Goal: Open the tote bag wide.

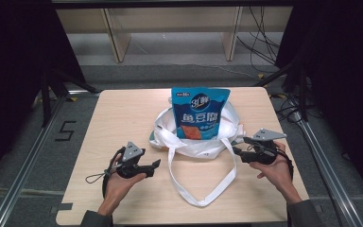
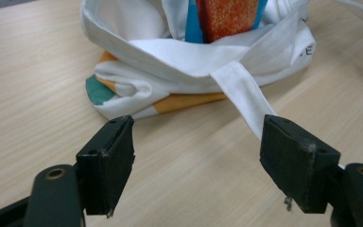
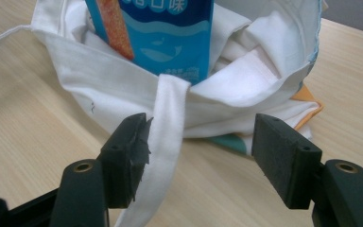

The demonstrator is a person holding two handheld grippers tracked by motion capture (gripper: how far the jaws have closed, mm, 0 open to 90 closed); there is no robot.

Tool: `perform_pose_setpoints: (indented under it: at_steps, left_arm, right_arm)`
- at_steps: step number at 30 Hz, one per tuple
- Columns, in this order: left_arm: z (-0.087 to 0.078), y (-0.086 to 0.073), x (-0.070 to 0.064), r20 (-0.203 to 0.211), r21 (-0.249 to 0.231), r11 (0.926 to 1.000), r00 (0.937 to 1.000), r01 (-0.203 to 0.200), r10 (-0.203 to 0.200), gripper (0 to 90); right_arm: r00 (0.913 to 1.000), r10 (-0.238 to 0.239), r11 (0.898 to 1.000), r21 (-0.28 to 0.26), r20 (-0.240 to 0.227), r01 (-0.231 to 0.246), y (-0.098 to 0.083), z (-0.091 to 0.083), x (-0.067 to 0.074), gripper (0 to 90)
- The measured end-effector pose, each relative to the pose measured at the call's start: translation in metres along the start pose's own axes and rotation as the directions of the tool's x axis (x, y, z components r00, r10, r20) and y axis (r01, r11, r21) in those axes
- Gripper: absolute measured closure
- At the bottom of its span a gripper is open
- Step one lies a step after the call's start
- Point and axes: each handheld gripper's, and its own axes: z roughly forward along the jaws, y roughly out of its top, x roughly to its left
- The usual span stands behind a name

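The white bag [image 1: 196, 139] hides the lower part of the blue pouch [image 1: 199, 112] standing in it, just ahead of both sets of jaws on the desk [image 1: 123, 118]. Left gripper [image 2: 196, 156] and right gripper [image 3: 201, 158] jaws are spread; a strap [image 3: 163, 142] lies beside each, unpinched.

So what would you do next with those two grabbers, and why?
Probably ease each set of fingers onto the nearest stretch of the white cloth strap and close. Both the left gripper and right gripper are open and hold nothing, the strap lies slack on the wooden table, and the blue snack packet already stands in the white cloth bag.
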Motion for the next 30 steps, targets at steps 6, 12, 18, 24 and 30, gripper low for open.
perform_pose_setpoints:
  at_steps: [6, 12, 18, 24, 30]
  left_arm:
    - [-0.004, -0.009, -0.009, 0.011, 0.008, 0.9997, 0.9997, -0.021, 0.021, 25.5]
    - [-0.007, -0.016, -0.013, 0.017, 0.013, 0.9993, 0.9992, -0.035, 0.035, 24.7]
    - [-0.010, -0.022, -0.014, 0.007, 0.012, 0.9998, 0.9998, -0.019, 0.018, 24.4]
    - [-0.015, -0.028, -0.011, -0.007, 0.007, 0.9999, 0.9999, -0.016, 0.016, 24.4]
    - [-0.019, -0.033, -0.011, -0.010, 0.005, 0.9999, 0.9999, -0.011, 0.011, 24.4]
  right_arm:
    - [0.9999, 0.005, 1.000, 0.027, -0.016, -0.005, -0.005, 0.000, 0.011, 37.1]
    - [0.9997, -0.024, 1.000, 0.014, -0.009, 0.024, -0.007, -0.003, 0.014, 36.9]
    - [0.9995, -0.031, 0.999, 0.017, -0.003, 0.031, -0.011, -0.002, 0.016, 36.7]
    - [0.9991, -0.042, 0.999, 0.018, -0.005, 0.042, -0.014, -0.004, 0.019, 36.6]
    - [0.9985, -0.055, 0.998, 0.016, -0.002, 0.055, -0.018, -0.007, 0.022, 36.3]
